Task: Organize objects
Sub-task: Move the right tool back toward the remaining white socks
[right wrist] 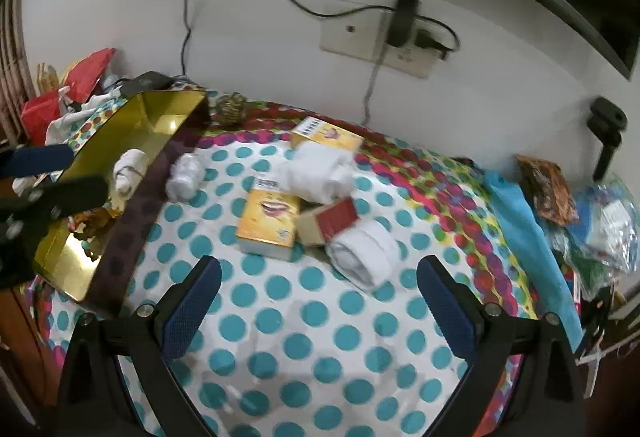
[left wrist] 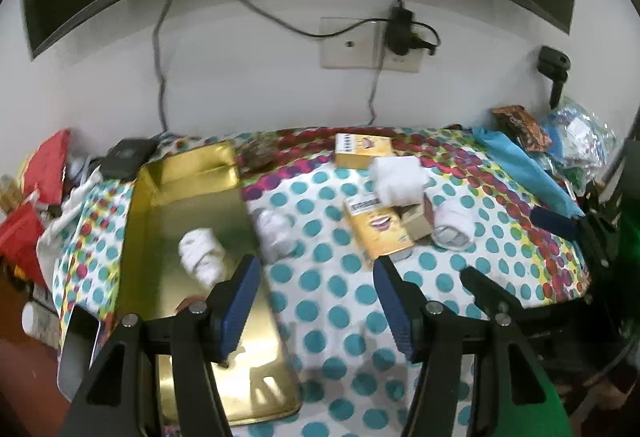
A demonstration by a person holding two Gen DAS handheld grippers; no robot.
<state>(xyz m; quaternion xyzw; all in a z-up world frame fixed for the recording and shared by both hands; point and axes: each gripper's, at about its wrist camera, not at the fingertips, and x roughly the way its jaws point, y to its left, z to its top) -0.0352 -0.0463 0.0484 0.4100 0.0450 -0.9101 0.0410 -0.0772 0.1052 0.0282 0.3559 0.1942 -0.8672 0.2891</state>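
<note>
Both grippers empty, jaws wide: left gripper [left wrist: 316,269] hangs over the tin's [left wrist: 192,173] edge, one sock [left wrist: 202,255] inside it; right gripper [right wrist: 318,277] faces the boxes [right wrist: 268,223] and socks ahead, likely lining up the next pick.

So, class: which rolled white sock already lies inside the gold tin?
The knotted sock roll in the gold tin; the other three lie on the dotted cloth.

Print on yellow boxes [right wrist: 269,223] too blurred; no readable text.
</note>
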